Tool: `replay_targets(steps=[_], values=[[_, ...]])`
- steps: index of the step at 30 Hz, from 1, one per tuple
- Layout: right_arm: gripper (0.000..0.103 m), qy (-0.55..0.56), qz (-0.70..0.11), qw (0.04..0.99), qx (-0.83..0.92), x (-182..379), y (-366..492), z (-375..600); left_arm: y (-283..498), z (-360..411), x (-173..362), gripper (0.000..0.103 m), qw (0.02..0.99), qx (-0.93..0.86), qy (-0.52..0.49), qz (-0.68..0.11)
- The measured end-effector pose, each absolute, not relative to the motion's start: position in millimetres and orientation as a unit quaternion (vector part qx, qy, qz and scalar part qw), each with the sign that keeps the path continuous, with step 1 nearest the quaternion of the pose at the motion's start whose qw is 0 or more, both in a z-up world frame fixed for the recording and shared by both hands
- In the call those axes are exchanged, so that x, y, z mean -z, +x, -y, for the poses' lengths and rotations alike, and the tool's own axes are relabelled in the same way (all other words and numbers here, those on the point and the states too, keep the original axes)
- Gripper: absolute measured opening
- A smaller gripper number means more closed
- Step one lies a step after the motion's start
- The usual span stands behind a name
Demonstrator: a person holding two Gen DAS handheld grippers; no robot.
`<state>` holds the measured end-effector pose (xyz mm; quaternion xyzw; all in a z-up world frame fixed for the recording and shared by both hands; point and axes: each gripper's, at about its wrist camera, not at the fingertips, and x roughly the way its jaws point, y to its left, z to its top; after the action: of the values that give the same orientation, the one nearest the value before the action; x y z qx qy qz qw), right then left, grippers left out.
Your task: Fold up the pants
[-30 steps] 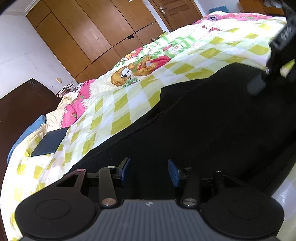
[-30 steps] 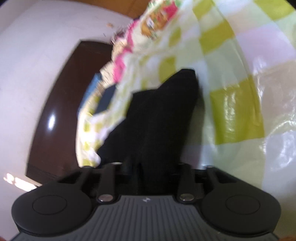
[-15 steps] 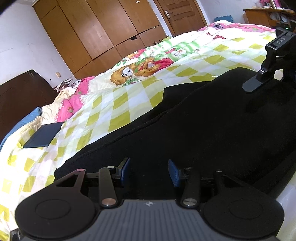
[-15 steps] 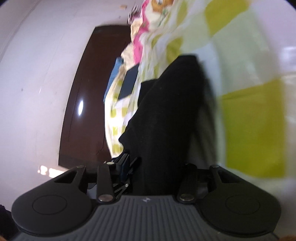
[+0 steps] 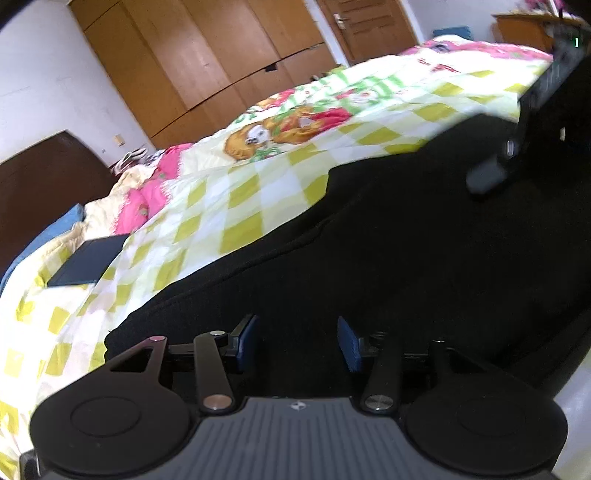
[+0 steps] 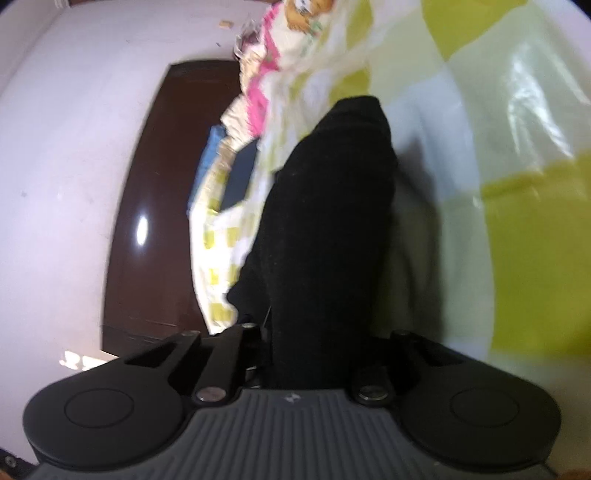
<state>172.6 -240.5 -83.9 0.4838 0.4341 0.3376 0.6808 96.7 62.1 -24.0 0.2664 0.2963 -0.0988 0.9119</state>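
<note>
Black pants [image 5: 406, 258] lie across the checked bedspread [image 5: 236, 206]. My left gripper [image 5: 297, 345] hangs over the near edge of the pants; its blue pads [image 5: 247, 341] are apart with black cloth between and below them. Whether they pinch it is not shown. My right gripper [image 6: 317, 343] is shut on the pants [image 6: 328, 221], which stretch away from it in a long black strip. The right gripper also shows in the left wrist view [image 5: 532, 122], over the far side of the pants.
A dark flat tablet or book [image 5: 88, 260] lies on the bed at left. A dark wooden headboard [image 5: 40, 181] stands behind it. Wooden wardrobes [image 5: 207, 62] and a door [image 5: 362, 26] line the far wall. Pink bedding [image 5: 147, 188] is bunched near the headboard.
The left wrist view has tilted and shifted a little. The right gripper has moved and lifted with the pants edge in it; the cloth strip now runs straighter from it.
</note>
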Motion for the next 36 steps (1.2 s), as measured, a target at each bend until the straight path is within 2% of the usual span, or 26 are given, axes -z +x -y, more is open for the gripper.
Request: replay_targets(steps=[3,5,9,13,15,21,26,29,31,36], values=[[0.017,0.474,-0.421,0.702,-0.325,70,150,250,82,-39,24,0.050,0.907,0.117,0.280,-0.292],[0.017,0.485,-0.421,0.704,-0.302,68,135,268,71,-21,23,0.048,0.905,0.133,0.279,-0.292],[0.017,0.496,-0.426,0.722,-0.225,56,101,312,48,18,20,0.048,0.899,0.187,0.279,-0.281],[0.017,0.479,-0.430,0.745,-0.174,31,74,344,23,57,22,0.049,0.888,0.229,0.323,-0.234],[0.017,0.459,-0.434,0.760,-0.155,15,67,346,17,65,18,0.053,0.888,0.242,0.321,-0.223],[0.020,0.426,-0.444,0.779,-0.124,-18,61,330,9,49,23,0.054,0.900,0.227,0.302,-0.217],[0.020,0.344,-0.472,0.805,-0.097,-57,77,297,15,14,13,0.054,0.926,0.181,0.254,-0.213],[0.021,0.285,-0.500,0.814,-0.078,-82,95,261,28,-3,16,0.054,0.929,0.172,0.217,-0.247],[0.025,0.253,-0.520,0.813,-0.070,-95,110,231,32,-6,19,0.054,0.926,0.178,0.209,-0.260],[0.049,0.191,-0.549,0.810,-0.079,-107,152,140,27,-11,20,0.054,0.924,0.195,0.208,-0.255]])
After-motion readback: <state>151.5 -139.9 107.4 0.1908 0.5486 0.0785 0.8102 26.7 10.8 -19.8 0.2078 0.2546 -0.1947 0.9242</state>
